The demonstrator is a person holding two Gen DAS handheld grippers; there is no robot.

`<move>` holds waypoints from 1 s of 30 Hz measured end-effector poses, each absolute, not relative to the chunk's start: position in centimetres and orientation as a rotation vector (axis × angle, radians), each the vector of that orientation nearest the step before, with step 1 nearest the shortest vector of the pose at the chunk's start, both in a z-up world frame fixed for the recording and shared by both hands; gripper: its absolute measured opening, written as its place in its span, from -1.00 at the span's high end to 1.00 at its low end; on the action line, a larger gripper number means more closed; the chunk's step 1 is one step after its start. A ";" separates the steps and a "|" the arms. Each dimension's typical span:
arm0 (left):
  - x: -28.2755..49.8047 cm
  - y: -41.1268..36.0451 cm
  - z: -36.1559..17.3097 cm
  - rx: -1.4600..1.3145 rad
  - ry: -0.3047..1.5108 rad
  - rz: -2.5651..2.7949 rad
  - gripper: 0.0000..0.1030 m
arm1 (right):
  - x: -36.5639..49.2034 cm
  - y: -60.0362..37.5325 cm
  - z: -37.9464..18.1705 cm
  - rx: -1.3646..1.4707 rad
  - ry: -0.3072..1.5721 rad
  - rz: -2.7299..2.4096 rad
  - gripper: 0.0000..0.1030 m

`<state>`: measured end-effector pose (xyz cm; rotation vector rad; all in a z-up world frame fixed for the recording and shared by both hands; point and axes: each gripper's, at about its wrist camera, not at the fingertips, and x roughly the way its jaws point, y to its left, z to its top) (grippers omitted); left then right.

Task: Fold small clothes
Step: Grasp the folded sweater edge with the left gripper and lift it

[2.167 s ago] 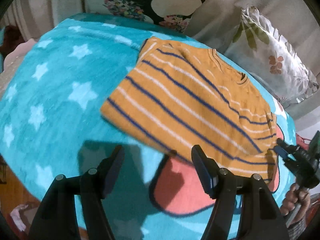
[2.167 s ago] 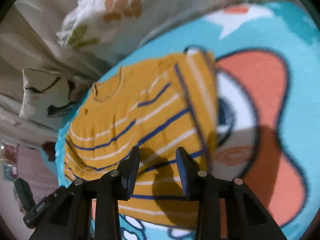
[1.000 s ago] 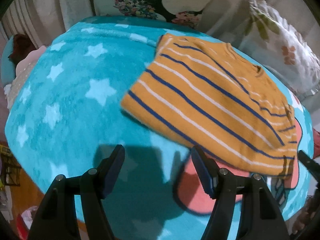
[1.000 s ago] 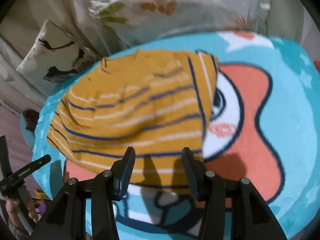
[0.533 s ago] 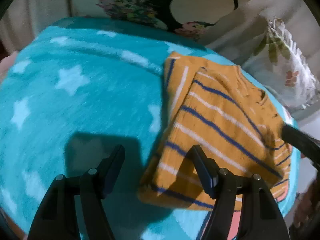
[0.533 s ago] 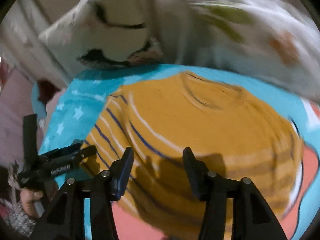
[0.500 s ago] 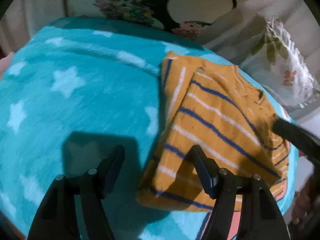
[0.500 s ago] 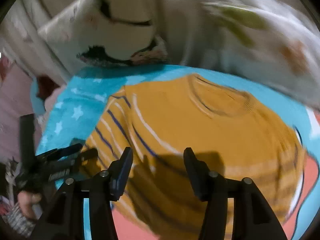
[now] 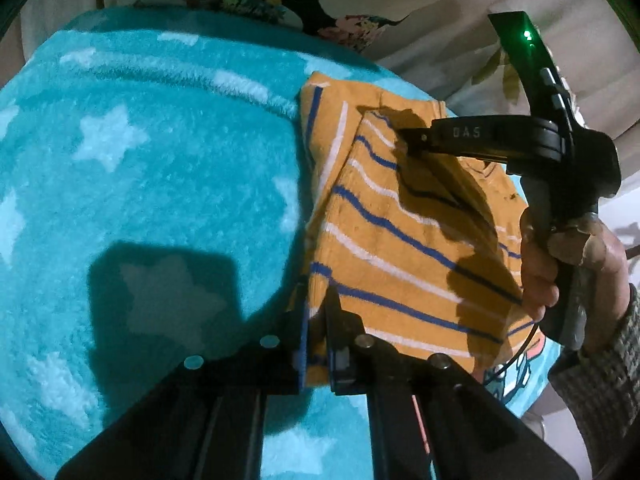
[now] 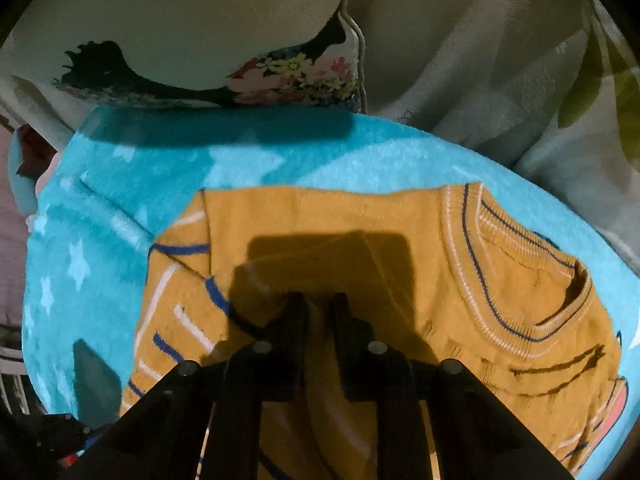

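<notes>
I find the striped sweater [image 9: 400, 240] lying on the star blanket [image 9: 140, 168] before the pillows. My left claw [image 9: 316, 336] has clamped its near corner; my right claw [image 10: 318, 320] has just been closing and pinches a fold beside the collar.

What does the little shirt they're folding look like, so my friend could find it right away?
Look for the fluffy turquoise blanket with pale stars, spread below the flowery pillows. On its right side lies the small shirt, partly folded, with a black tool pinching each end. It is the only mustard-orange thing there, knitted, with thin blue and white stripes.
</notes>
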<state>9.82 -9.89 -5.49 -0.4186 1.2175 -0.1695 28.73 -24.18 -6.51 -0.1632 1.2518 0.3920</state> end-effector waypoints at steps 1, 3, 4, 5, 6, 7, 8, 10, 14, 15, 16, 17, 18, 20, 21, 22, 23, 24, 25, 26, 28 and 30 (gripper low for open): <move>9.8 -9.8 -5.4 -0.413 1.217 -0.170 0.85 | 28.5 -24.4 -6.2 -0.171 1.243 0.391 0.66; 9.4 -9.5 -4.9 -0.394 1.213 -0.157 0.76 | 28.0 -25.2 -5.1 -0.153 1.209 0.378 0.50; 9.2 -9.3 -4.7 -0.390 1.210 -0.154 0.71 | 27.5 -26.2 -4.2 -0.119 1.189 0.367 0.46; 8.9 -9.1 -4.5 -0.386 1.207 -0.151 0.61 | 26.8 -26.8 -3.4 -0.093 1.176 0.357 0.44; 8.8 -8.9 -4.2 -0.378 1.202 -0.138 0.49 | 26.2 -27.7 -2.7 -0.065 1.165 0.345 0.39; 8.7 -8.6 -4.1 -0.371 1.198 -0.122 0.42 | 25.4 -28.7 -2.0 -0.033 1.155 0.341 0.36; 8.6 -8.2 -3.8 -0.369 1.191 -0.104 0.31 | 24.6 -29.3 -1.6 -0.006 1.149 0.345 0.29; 8.4 -7.1 -3.5 -0.380 1.184 -0.065 0.16 | 22.8 -30.1 -0.8 0.043 1.144 0.367 0.19; 8.3 -5.1 -3.4 -0.366 1.181 0.013 0.01 | 18.8 -28.2 -0.5 0.038 1.136 0.429 0.10; 8.5 -4.5 -3.4 -0.367 1.184 0.020 -0.01 | 17.7 -27.5 -0.6 0.024 1.134 0.446 0.07; 8.7 -4.0 -3.4 -0.374 1.190 0.018 -0.02 | 16.3 -26.6 -0.8 0.003 1.133 0.463 0.06; 8.9 -3.8 -3.4 -0.381 1.193 0.013 -0.04 | 15.2 -25.8 -1.0 -0.016 1.132 0.475 0.05; 9.3 -3.4 -3.3 -0.393 1.195 -0.007 -0.11 | 14.1 -25.3 -1.2 -0.033 1.129 0.487 0.04; 10.0 -3.1 -3.3 -0.400 1.196 -0.047 -0.22 | 11.7 -24.5 -1.7 -0.081 1.115 0.503 0.00; 10.7 -3.1 -3.4 -0.411 1.199 -0.074 -0.23 | 10.5 -24.1 -2.0 -0.119 1.100 0.503 -0.04; 11.3 -3.2 -3.5 -0.420 1.200 -0.098 -0.24 | 9.5 -23.7 -2.4 -0.154 1.086 0.503 -0.05; 12.2 -3.3 -3.5 -0.430 1.196 -0.142 -0.26 | 8.6 -23.1 -2.7 -0.204 1.068 0.505 -0.06; 12.7 -3.5 -3.5 -0.434 1.194 -0.169 -0.31 | 7.9 -22.5 -3.0 -0.256 1.051 0.505 -0.06; 13.5 -3.9 -3.7 -0.437 1.194 -0.196 -0.34 | 7.1 -21.8 -3.4 -0.314 1.031 0.499 -0.06; 14.3 -4.2 -3.8 -0.441 1.198 -0.225 -0.37 | 6.4 -21.1 -3.8 -0.366 1.012 0.494 -0.07; 16.1 -5.2 -4.2 -0.436 1.210 -0.305 -0.39 | 5.8 -20.0 -4.8 -0.434 0.993 0.491 -0.08; 17.6 -6.5 -4.5 -0.412 1.232 -0.364 -0.39 | 5.4 -18.9 -5.7 -0.480 0.981 0.492 -0.08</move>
